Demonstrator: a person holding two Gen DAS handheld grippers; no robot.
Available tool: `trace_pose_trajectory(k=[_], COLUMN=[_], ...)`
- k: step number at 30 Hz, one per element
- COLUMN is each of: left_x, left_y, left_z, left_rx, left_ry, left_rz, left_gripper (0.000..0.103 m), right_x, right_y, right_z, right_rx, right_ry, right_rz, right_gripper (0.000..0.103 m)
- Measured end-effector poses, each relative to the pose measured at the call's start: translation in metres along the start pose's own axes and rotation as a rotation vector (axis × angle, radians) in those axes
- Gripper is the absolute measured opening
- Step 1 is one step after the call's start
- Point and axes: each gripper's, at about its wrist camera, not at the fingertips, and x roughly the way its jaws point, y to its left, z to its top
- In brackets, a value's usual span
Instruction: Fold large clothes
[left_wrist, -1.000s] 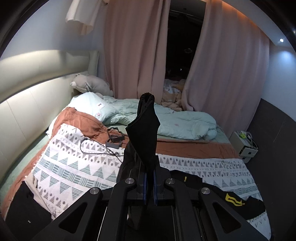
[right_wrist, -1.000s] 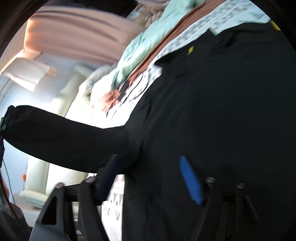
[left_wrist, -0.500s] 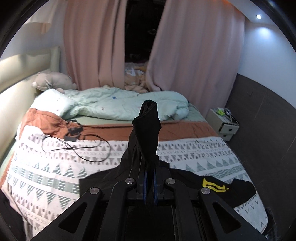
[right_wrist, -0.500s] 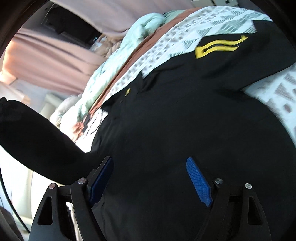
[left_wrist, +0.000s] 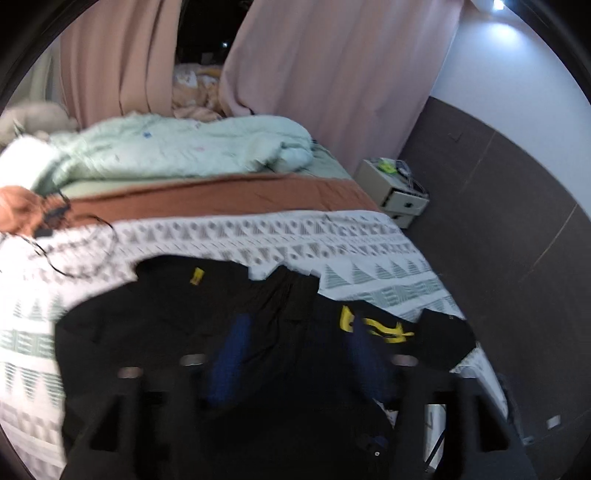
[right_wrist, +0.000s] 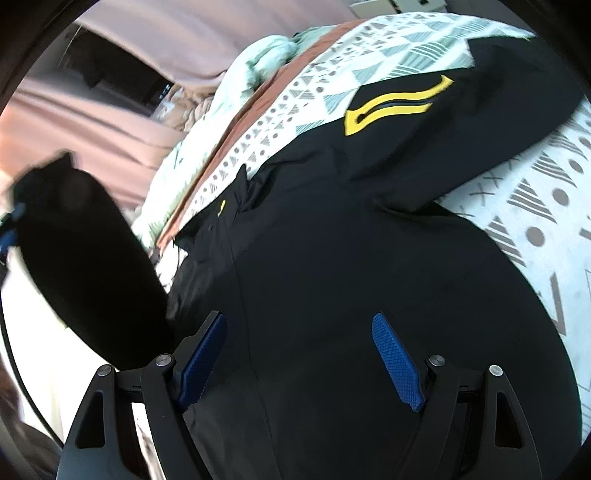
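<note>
— Black, is it, that garment you are working on?

— Black jacket (right_wrist: 369, 258), yes, lying spread over the patterned blanket (left_wrist: 332, 236) on the bed (left_wrist: 221, 195). It is showing a yellow wave emblem (right_wrist: 395, 103) on one sleeve and a small yellow tag (left_wrist: 197, 276) near the collar.

— What are your fingers doing?

— My left gripper (left_wrist: 295, 354) is hovering over the cloth with its blue fingers (left_wrist: 227, 358) spread apart, pinching nothing, though that view is blurring. My right gripper (right_wrist: 299, 354) is also standing wide, its blue fingers (right_wrist: 397, 365) apart above the jacket's body.

— And that dark shape at the left of the right view?

— One black sleeve (right_wrist: 81, 266) is rising off the bed there; I cannot tell what is lifting it.
</note>
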Motion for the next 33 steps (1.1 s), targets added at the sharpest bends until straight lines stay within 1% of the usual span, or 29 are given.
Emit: trace_pose_trajectory(k=[1,2,3,4,9,12,16,20,21,23,24,25,27,30,31,32,33], left_x=[0.006,0.012,0.015,0.017,0.002,-0.021,-0.051,-0.068,-0.071,-0.077,-0.080,-0.080,-0.082,-0.087,-0.088,-0.088,-0.089], left_y=[0.001,0.003,0.005,0.008,0.029,0.050,0.087,0.132,0.145,0.169,0.179,0.188,0.208,0.230,0.237,0.245,0.251], left_z=[-0.008,-0.016,-0.025,-0.033,-0.076,-0.100,-0.132,-0.157,-0.162,-0.172,-0.177,-0.179,-0.185,-0.194,-0.198,-0.203,-0.208], left_rx=[-0.014,-0.030,-0.051,-0.074,-0.147,-0.189,-0.263,-0.369,-0.399,-0.456,-0.476,-0.493,-0.526,-0.543,-0.556,-0.587,-0.619], left_ry=[-0.001,0.008,0.016,0.015,-0.042,-0.083,-0.134,-0.141,-0.148,-0.160,-0.159,-0.157,-0.154,-0.164,-0.161,-0.158,-0.154], left_rz=[-0.040,-0.074,-0.085,-0.080,0.003,0.064,0.147,0.217,0.229,0.277,0.296,0.304,0.312,0.343,0.347,0.336,0.322], left_gripper=[0.087,0.087,0.087,0.087,0.087,0.087,0.087,0.087,0.085,0.075,0.067,0.063,0.058,0.057,0.057,0.057,0.051], right_x=[-0.005,-0.008,-0.011,-0.012,-0.005,-0.003,-0.004,0.005,0.007,0.010,0.012,0.014,0.018,0.026,0.029,0.033,0.036], right_y=[-0.003,-0.006,-0.010,-0.013,-0.027,-0.027,-0.024,-0.022,-0.021,-0.021,-0.019,-0.018,-0.014,-0.008,-0.006,-0.004,-0.002], right_z=[0.002,0.004,0.006,0.007,0.011,0.011,0.006,0.005,0.004,0.003,0.003,0.002,0.002,0.001,0.000,0.000,-0.001], right_rx=[0.010,0.017,0.027,0.037,0.084,0.089,0.110,0.117,0.118,0.115,0.110,0.104,0.090,0.063,0.053,0.041,0.032], right_ry=[-0.015,-0.026,-0.040,-0.048,-0.040,-0.040,-0.072,-0.070,-0.074,-0.084,-0.088,-0.090,-0.095,-0.106,-0.110,-0.113,-0.115], right_rz=[0.000,-0.003,-0.010,-0.016,-0.029,-0.022,-0.013,0.018,0.012,0.006,0.008,0.009,0.011,-0.019,-0.033,-0.051,-0.067], right_gripper=[0.081,0.081,0.081,0.081,0.081,0.081,0.081,0.081,0.081,0.081,0.081,0.080,0.078,0.075,0.073,0.070,0.070])
